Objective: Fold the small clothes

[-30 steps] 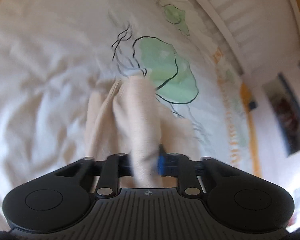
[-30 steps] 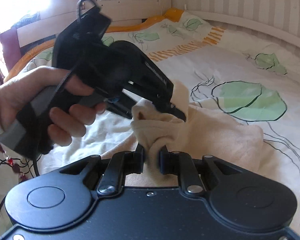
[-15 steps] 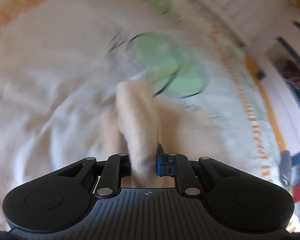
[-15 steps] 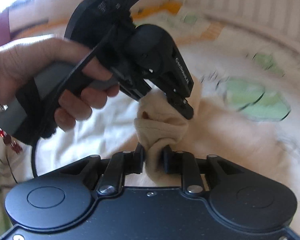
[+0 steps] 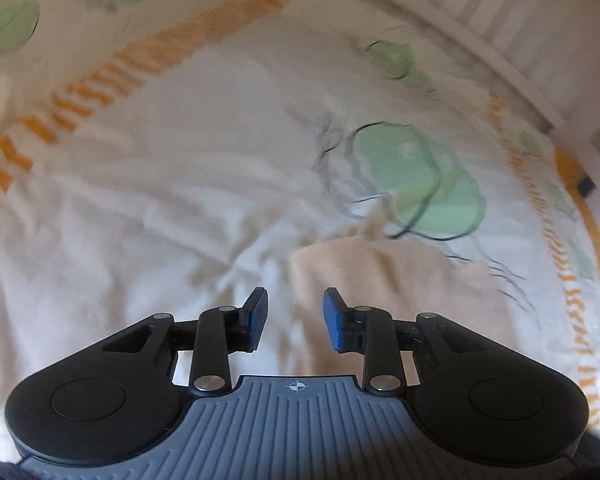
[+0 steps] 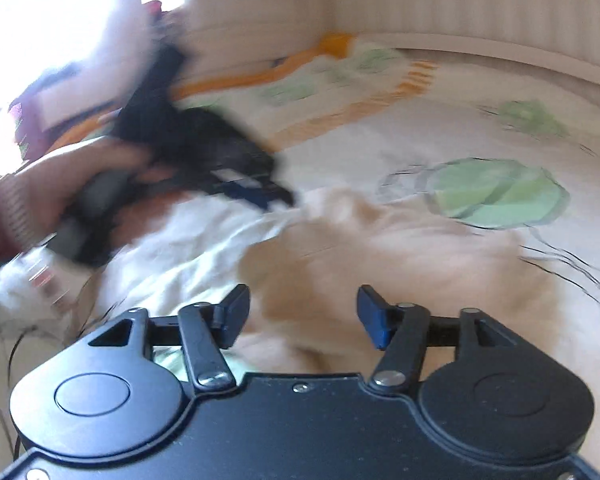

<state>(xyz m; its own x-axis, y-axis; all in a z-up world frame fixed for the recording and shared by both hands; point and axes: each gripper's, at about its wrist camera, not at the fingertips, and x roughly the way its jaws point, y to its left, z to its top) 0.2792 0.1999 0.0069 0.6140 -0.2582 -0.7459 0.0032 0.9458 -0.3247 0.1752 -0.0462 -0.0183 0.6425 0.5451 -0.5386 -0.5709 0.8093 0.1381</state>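
Both tools have just been opening: the left gripper [image 5: 295,318] and the right gripper [image 6: 302,316] stand with jaws apart and nothing pinched, and the cream garment [image 6: 400,252] lies released on the bedspread [image 5: 160,184], out in the middle by the green leaf print [image 6: 496,192]. Best now, I'd say, to lift straight off so no pad snags the fold, then press it flat.

Cream garment [image 5: 364,280]: soft, fuzzy, matt knit cloth, lower centre. Bedsheet [image 5: 180,168]: thin smooth woven cloth, creased, matt print. Left gripper [image 5: 295,314]: matt black plastic, ribbed grey plate, shiny metal pivot pins, blue pads. Right gripper [image 6: 302,314]: same plastic, smooth black plate.
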